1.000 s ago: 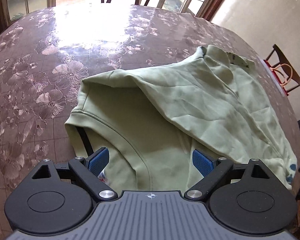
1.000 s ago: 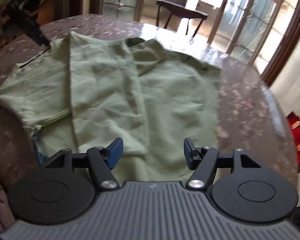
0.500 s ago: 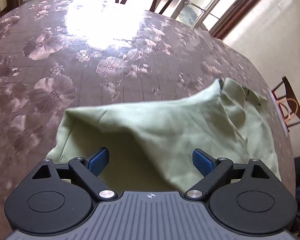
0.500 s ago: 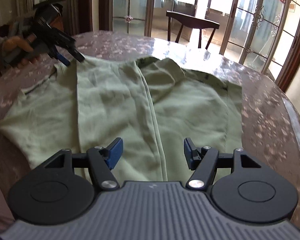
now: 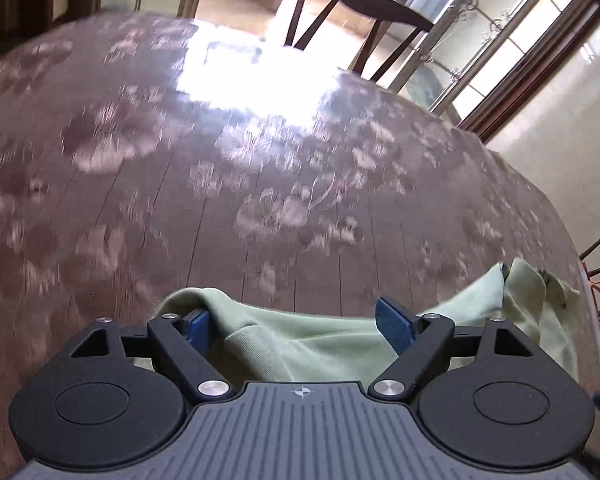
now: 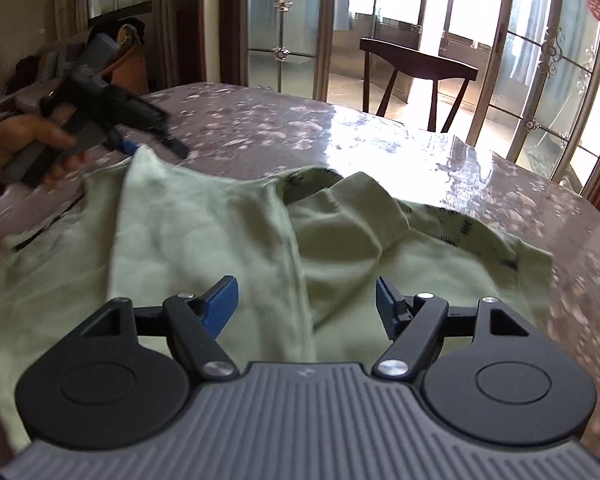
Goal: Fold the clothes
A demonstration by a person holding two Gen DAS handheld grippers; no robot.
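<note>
Loads of bare floral table [image 5: 220, 184] past the green shirt [image 6: 220, 248] spread near its edge, left gripper [image 5: 298, 326] and right gripper [image 6: 306, 302] both gaping wide just above it, gripping nothing.

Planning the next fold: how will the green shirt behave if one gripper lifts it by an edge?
The green shirt will likely sag and drape: it already lies in soft creases and overlapping folds. It looks thin, so probably light. On the glossy table it may slide rather than stay put. The left gripper and right gripper both stand open.
</note>
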